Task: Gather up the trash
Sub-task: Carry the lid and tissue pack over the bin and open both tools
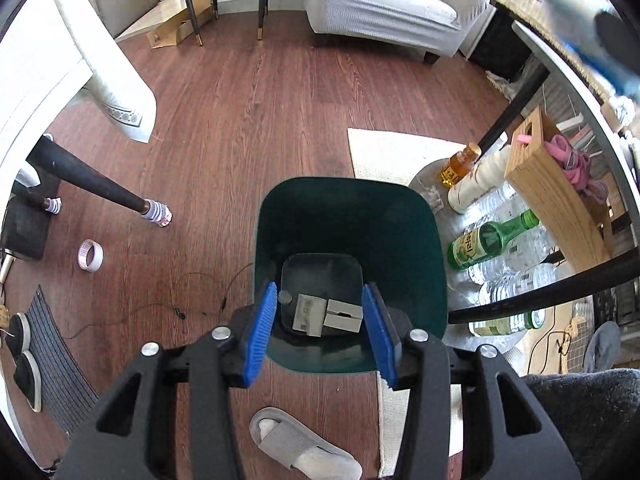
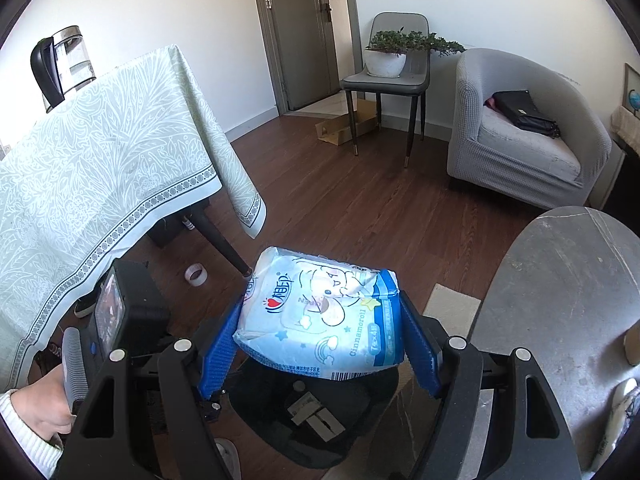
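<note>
A dark green trash bin (image 1: 352, 224) stands on the wood floor and holds flattened grey cardboard pieces (image 1: 326, 314). My left gripper (image 1: 322, 328) is open and empty right above the bin's near rim. My right gripper (image 2: 320, 344) is shut on a light blue tissue pack (image 2: 320, 312) and holds it above the bin (image 2: 320, 436), whose cardboard shows below. The blue pack also shows blurred at the top right of the left wrist view (image 1: 592, 32).
A round grey table (image 2: 560, 300) is at the right, with bottles (image 1: 492, 240) and a wooden box (image 1: 556, 188) beneath it. A table with a green cloth (image 2: 100, 180) is at the left. A tape roll (image 1: 90, 255), a slipper (image 1: 304, 446) and a rug (image 1: 392, 152) lie on the floor.
</note>
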The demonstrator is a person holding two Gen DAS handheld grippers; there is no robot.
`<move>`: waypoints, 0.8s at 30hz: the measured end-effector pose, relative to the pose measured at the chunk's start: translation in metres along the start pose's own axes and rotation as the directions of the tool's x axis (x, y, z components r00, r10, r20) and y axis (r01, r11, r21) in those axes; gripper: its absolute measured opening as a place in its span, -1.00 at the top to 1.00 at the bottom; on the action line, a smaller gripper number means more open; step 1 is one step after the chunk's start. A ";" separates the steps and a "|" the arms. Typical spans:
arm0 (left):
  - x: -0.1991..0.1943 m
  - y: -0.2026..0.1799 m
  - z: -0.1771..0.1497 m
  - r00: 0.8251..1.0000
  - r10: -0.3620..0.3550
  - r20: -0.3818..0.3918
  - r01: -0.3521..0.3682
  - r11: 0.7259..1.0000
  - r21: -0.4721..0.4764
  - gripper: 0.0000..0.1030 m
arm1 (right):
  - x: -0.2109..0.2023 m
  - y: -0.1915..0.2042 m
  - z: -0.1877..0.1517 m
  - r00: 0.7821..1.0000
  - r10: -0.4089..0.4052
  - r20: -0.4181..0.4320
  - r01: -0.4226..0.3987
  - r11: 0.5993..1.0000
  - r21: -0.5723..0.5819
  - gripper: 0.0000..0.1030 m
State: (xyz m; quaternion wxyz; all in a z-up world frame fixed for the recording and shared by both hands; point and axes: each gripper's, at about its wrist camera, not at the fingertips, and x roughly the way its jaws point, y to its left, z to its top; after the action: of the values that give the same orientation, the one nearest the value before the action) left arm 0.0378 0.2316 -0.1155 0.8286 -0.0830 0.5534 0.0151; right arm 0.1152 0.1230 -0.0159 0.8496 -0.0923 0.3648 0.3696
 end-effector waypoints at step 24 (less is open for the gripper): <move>-0.091 0.035 0.015 0.956 -0.027 0.291 0.065 0.990 -0.122 0.47 | 0.112 0.032 -0.054 0.942 -0.009 -0.336 -0.008 0.999 -0.051 -0.51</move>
State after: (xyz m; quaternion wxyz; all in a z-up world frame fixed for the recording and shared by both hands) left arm 0.0121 0.2747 -0.0307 0.8933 -0.1467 0.4225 0.0437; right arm 0.1151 0.1856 -0.1279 0.7723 -0.1758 0.4947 0.3576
